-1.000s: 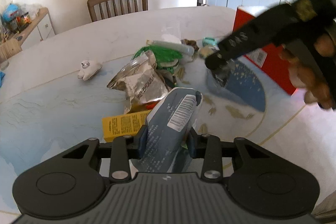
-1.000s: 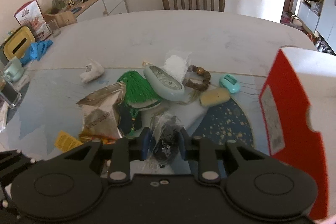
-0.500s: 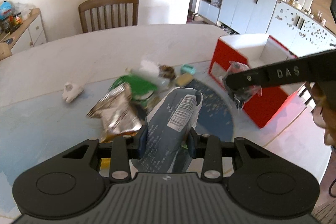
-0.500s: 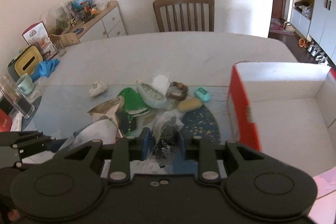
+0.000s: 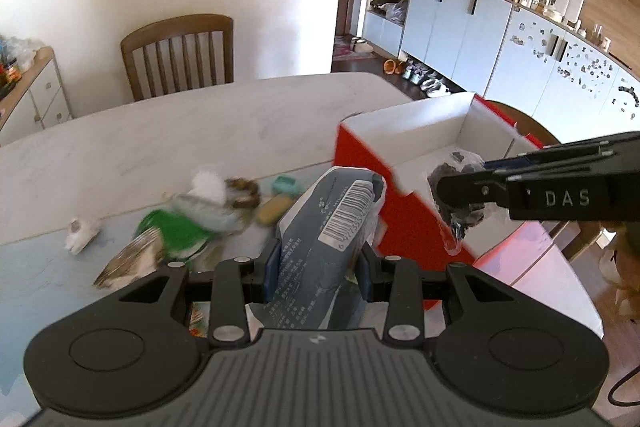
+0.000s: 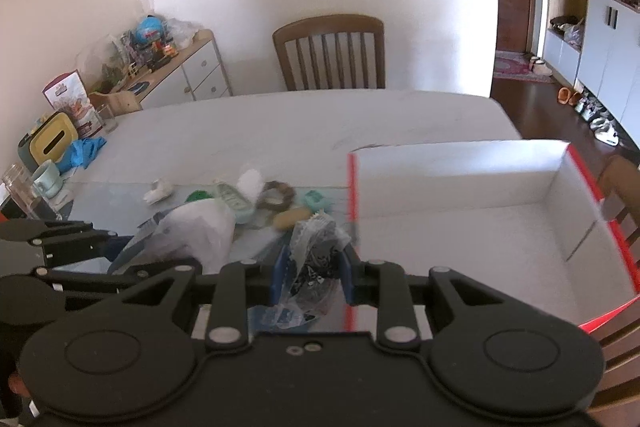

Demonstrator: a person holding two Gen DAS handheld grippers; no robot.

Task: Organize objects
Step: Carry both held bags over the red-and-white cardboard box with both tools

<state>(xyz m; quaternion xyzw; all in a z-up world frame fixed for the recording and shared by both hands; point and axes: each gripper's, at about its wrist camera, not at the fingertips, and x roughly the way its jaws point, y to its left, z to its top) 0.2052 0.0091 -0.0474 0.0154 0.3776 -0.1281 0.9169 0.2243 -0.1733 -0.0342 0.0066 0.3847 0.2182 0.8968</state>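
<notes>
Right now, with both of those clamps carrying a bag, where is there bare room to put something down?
The red box shows a bare white floor between its walls. The far half of the table, between the wooden chair and the clutter, is bare too. It is crowded beside the box's left wall: green tassel, bead bracelet, foil packet.

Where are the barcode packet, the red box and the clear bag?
barcode packet (image 5: 320, 247), left wrist view, printed front
red box (image 6: 460, 163), right wrist view, inner far wall
clear bag (image 6: 314, 259), right wrist view, dark contents
</notes>
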